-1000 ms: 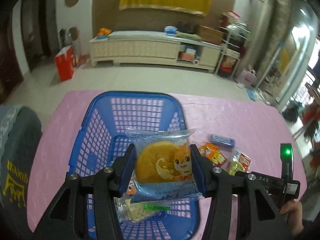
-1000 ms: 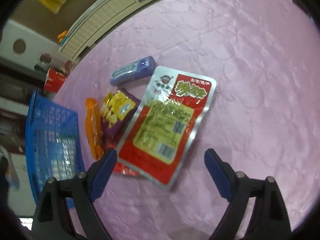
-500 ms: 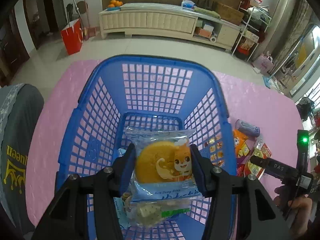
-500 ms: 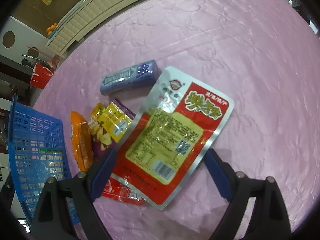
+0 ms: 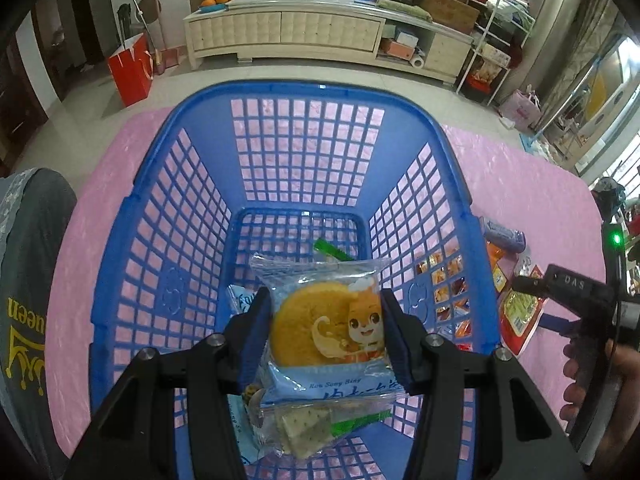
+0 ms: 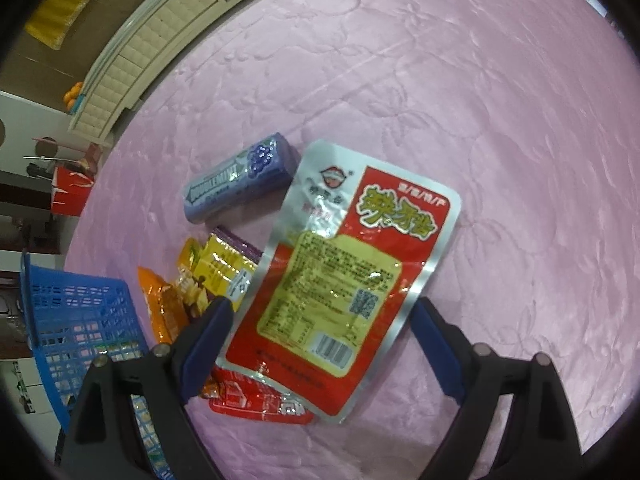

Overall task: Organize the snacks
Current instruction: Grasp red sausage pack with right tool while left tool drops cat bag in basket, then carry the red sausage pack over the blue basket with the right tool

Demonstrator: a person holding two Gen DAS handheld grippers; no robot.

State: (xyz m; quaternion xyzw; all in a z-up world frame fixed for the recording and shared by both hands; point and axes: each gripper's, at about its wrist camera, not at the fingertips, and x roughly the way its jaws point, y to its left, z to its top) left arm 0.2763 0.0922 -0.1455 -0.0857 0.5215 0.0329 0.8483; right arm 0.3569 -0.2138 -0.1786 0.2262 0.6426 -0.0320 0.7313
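I am working in what looks like a home living room: at twelve o'clock a long cream sideboard with quilted door panels (image 5: 288, 34) stands against the wall, with a blue dish of oranges (image 5: 215, 0) at its left end. At ten o'clock a red paper shopping bag (image 5: 131, 68) sits on the pale tiled floor (image 5: 248, 74). At two o'clock a white wire shelving rack (image 5: 496, 44) holds household clutter.
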